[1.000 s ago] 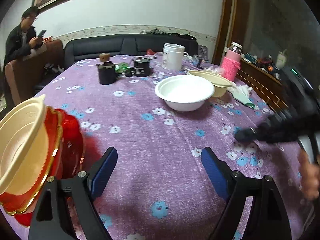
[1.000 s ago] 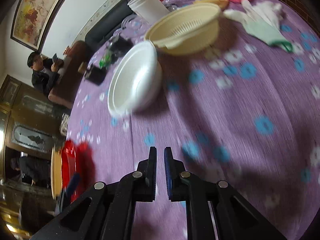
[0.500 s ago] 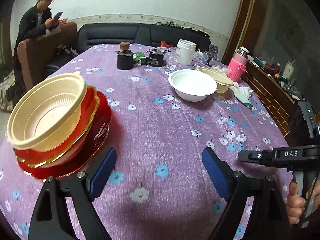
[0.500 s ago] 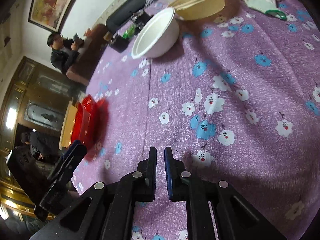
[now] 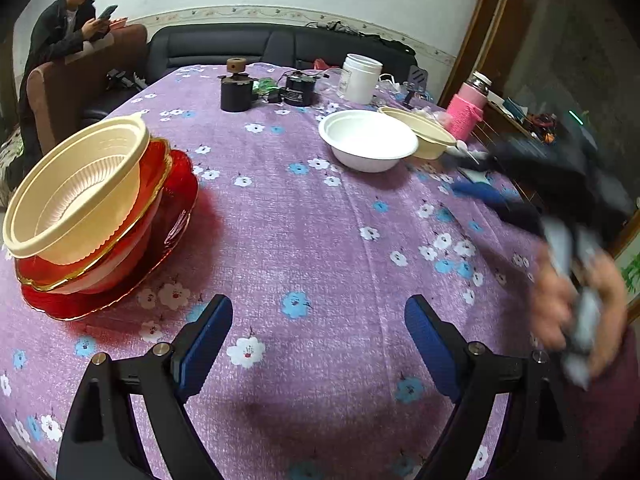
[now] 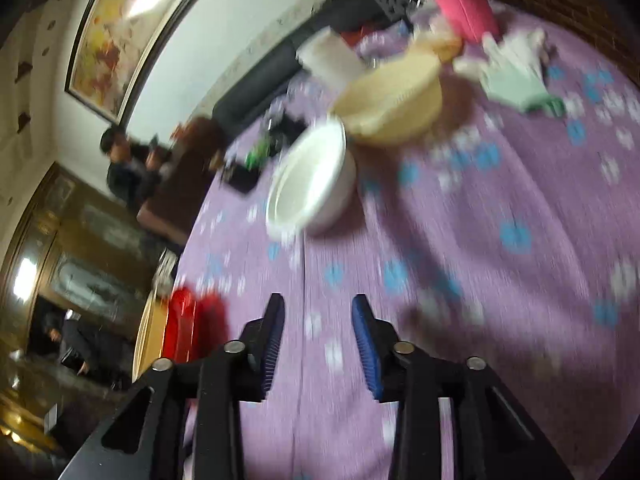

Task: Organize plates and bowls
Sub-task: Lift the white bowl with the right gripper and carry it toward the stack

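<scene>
Right wrist view is pretty smeared with motion blur, so the far end of the worktop (image 6: 520, 208) is mush: a pink thing and a pale glove (image 6: 516, 72) are just blobs, and the red stack (image 6: 188, 324) is half cut off behind the claw's frame. The right claw (image 6: 318, 344) has just been opening, with only purple flowered cloth showing in the gap, nothing between the ribbed blue pads (image 6: 370, 354). Ahead of it sits the white bowl (image 6: 308, 184), smooth and round, with the cream basket bowl (image 6: 394, 100) touching it on the far side.

Left wrist view is way sharper. The left claw (image 5: 318, 346) is spread wide and released, empty, hovering over bare cloth. Off to its left is the stack: a ridged cream bowl (image 5: 76, 196) tilted inside a glossy red bowl (image 5: 132, 236) with a gold rim, all on a red plate (image 5: 176, 220). The white bowl (image 5: 368, 144) and its cream neighbour (image 5: 424, 132) (mostly hidden behind it) sit well apart from the stack, toward the far right. The hand (image 5: 576, 304) holding the right claw is a blur at the right edge. A person (image 5: 68, 28) sits beyond the worktop.
</scene>
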The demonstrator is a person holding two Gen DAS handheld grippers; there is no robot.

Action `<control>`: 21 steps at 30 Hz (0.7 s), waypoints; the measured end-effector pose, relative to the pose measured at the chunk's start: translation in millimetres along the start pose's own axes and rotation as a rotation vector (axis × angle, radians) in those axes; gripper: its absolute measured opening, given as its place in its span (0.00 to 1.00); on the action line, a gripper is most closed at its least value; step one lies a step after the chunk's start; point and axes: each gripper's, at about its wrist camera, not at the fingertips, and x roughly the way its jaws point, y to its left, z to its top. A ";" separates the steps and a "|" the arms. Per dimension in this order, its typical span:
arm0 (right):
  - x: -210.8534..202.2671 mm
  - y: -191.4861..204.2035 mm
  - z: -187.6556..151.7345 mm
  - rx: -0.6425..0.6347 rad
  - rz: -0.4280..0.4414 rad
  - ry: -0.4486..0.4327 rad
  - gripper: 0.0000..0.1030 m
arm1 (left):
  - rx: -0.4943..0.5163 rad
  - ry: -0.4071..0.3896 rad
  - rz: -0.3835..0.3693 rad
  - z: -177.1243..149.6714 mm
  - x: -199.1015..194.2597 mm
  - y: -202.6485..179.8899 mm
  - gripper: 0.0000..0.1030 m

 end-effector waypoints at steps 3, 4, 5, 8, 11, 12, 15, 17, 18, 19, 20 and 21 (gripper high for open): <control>31.6 7.9 29.8 -0.004 -0.075 -0.023 0.39 | 0.006 0.001 0.011 0.2 -5.8 0.8 0.85; 44.5 8.2 37.7 0.010 -0.084 -0.020 0.39 | 0.006 0.001 0.017 0.9 -7.8 2.6 0.85; 55.7 7.5 43.5 0.023 -0.077 -0.013 0.39 | 0.004 -0.001 0.023 1.3 -9.8 4.2 0.85; 75.9 7.8 47.7 0.042 -0.083 0.019 0.32 | -0.010 -0.004 0.038 3.0 -14.1 11.8 0.85; 77.4 6.8 41.4 0.048 -0.030 0.086 0.11 | -0.031 -0.007 0.041 6.3 -16.1 19.5 0.85; 75.1 5.8 37.9 0.049 -0.009 0.106 0.09 | -0.042 -0.004 0.037 7.8 -15.0 21.7 0.85; 61.2 6.4 21.7 0.034 0.043 0.181 0.08 | -0.078 0.020 0.004 11.4 -8.8 26.8 0.85; 49.3 3.1 7.5 0.034 0.087 0.244 0.08 | -0.108 0.041 -0.026 12.6 -3.4 28.3 0.85; 43.3 -0.1 0.7 0.043 0.110 0.276 0.08 | -0.120 0.051 -0.038 13.2 -0.9 28.9 0.85; 36.0 -5.0 -7.7 0.058 0.142 0.314 0.08 | -0.125 0.055 -0.045 14.0 1.1 28.6 0.85; 29.4 -9.8 -16.6 0.074 0.175 0.357 0.08 | -0.130 0.060 -0.050 14.6 3.3 27.9 0.85; 25.6 -12.7 -24.5 0.075 0.196 0.401 0.08 | -0.132 0.063 -0.049 15.2 5.5 26.7 0.85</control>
